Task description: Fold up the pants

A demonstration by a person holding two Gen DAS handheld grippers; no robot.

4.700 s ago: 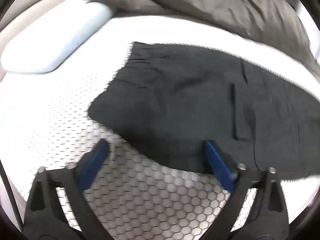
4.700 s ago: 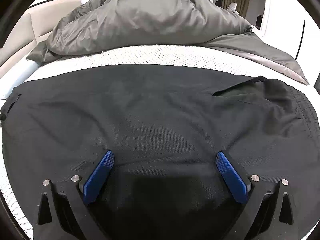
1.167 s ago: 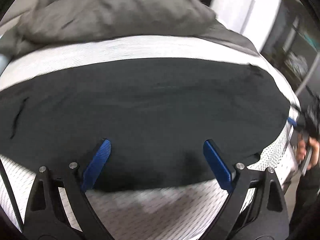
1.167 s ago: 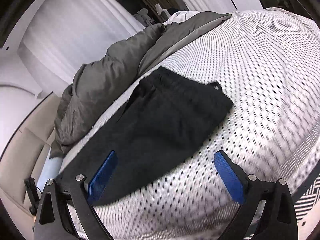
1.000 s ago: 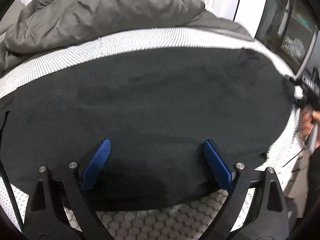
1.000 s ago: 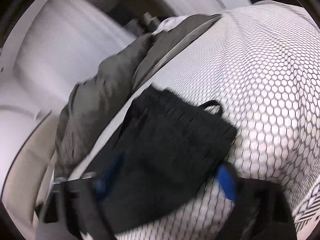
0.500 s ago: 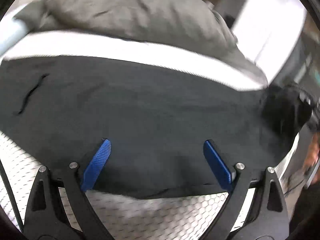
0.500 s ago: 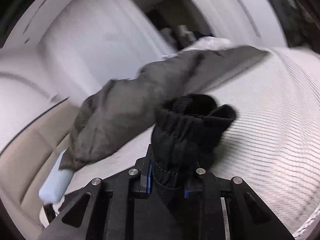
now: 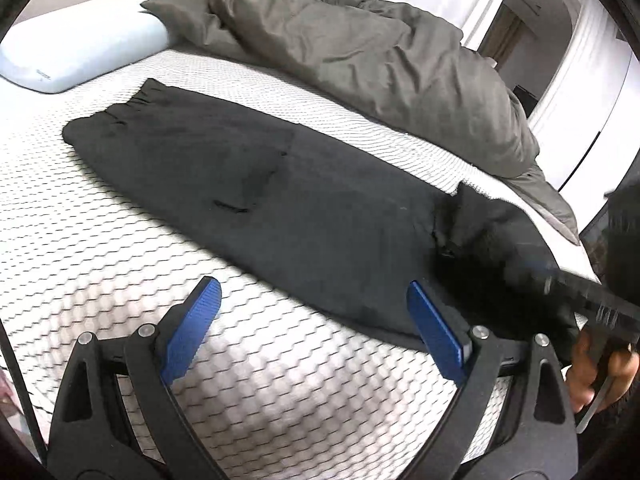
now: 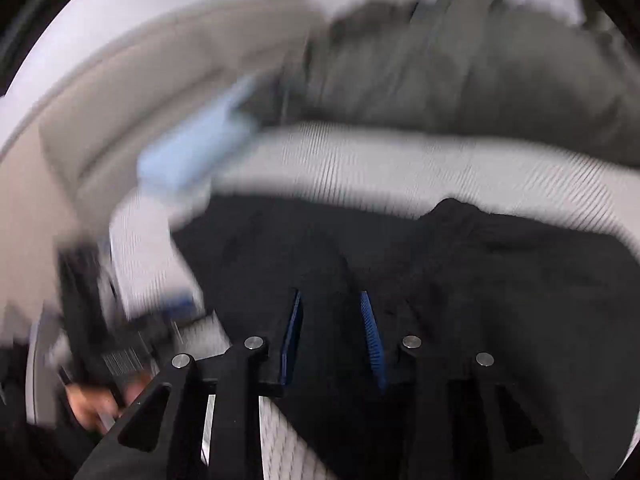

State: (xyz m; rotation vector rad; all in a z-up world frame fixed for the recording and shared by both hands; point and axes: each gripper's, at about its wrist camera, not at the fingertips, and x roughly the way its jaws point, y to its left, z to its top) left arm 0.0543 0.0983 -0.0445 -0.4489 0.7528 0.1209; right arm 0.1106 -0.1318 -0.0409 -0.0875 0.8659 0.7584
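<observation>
The left claw is released, its blue-padded fingers spread wide above the white honeycomb-patterned mattress, just near of the long edge of the black fabric pants and not touching them. The pants lie stretched flat across the bed from far left to near right, the gathered waistband at the far left end near the pale blue pillow. At the right end the cloth is bunched and lifted off the mattress, where the right claw is clenched on a fold of it; in the right wrist view the blue pads stand close together with black cloth between them, and more of the pants spreads to the right and ahead. That view is heavily blurred. In the left wrist view the person's right hand shows at the right edge, holding the handle of the other tool. A crumpled dark grey duvet is heaped along the far side of the bed, beyond the pants and apart from them.
</observation>
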